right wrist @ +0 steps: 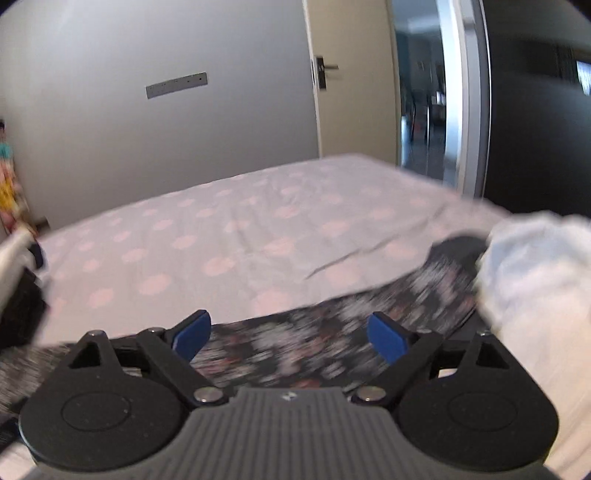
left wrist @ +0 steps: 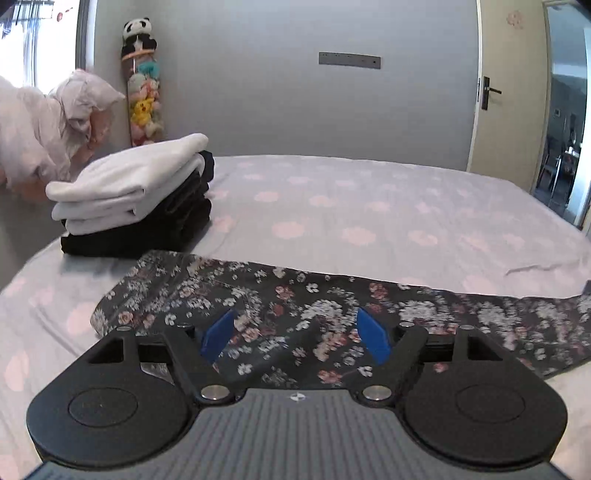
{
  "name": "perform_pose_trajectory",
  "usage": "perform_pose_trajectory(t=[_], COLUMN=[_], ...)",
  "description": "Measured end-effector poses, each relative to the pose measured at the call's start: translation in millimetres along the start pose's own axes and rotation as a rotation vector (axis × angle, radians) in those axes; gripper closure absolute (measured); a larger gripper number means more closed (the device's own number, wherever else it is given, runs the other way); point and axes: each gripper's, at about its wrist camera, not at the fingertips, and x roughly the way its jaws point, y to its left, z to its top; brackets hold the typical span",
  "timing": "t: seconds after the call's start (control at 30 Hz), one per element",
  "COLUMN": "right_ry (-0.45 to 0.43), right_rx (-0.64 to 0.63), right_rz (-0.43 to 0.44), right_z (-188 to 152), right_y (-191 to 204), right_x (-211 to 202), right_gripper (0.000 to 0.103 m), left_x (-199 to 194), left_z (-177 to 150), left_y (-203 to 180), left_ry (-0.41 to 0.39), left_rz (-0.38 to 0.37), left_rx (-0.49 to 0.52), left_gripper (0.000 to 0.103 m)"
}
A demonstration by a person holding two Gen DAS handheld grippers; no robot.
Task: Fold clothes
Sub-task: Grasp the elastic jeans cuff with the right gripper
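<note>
Clear plastic forms a tall tube [left wrist: 142,96] in the far left corner, filled with small soft toys, a plush panda [left wrist: 137,31] sitting on top. The bed [left wrist: 332,206] wears a pale lilac sheet with pink blotches; behind it stand a grey wall and a cream door [left wrist: 506,85], open to a hallway on the right. A rumpled white duvet [left wrist: 33,129] is heaped at far left. Near it sits a neat stack of folded clothes [left wrist: 133,199], white pieces over black ones. The dark floral garment [left wrist: 295,314] lies flat in a long band across the near edge of the bed, just beyond both tools, its right end beside a loose white cloth [right wrist: 535,280]. The left gripper [left wrist: 295,334] and right gripper [right wrist: 291,338] both hang above it with blue pads spread wide, grasping nothing.
</note>
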Motion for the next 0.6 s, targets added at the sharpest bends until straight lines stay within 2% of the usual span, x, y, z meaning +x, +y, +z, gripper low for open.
perform_pose_trajectory(t=[0.1,0.2,0.3,0.37,0.43,0.5,0.6], right_ry=[0.028,0.106,0.146,0.195,0.244,0.266,0.306], right_rx=[0.028,0.165,0.234,0.252,0.295,0.316,0.319], right_rz=[0.008,0.056,0.027,0.020,0.021,0.005,-0.076], right_z=[9.6,20.8,23.7,19.7,11.8,6.0,3.9], right_y=[-40.6,-91.2,-126.5,-142.1,-156.4,-169.4,-190.5], right_x=[15.4,37.9,61.7,84.9,109.3,130.8,163.0], right_gripper=[0.009,0.010,0.015,0.029,0.037,0.040,0.051], left_x=[18.1,41.0,58.6,69.1,76.0,83.3,94.8], left_z=[0.1,-5.7,-11.2,-14.9,-20.0,-23.4,-22.9], left_y=[5.2,7.7,4.6,2.8,1.5,0.5,2.5], left_ry=[-0.002,0.001,0.039,0.063,0.077,0.101,0.151], left_rz=[-0.010,0.016,0.029,0.020,0.028,0.042,0.034], left_rx=[-0.013,0.012,0.054,0.075,0.108,0.122,0.067], left_gripper=[0.016,0.016,0.016,0.016,0.016,0.016,0.016])
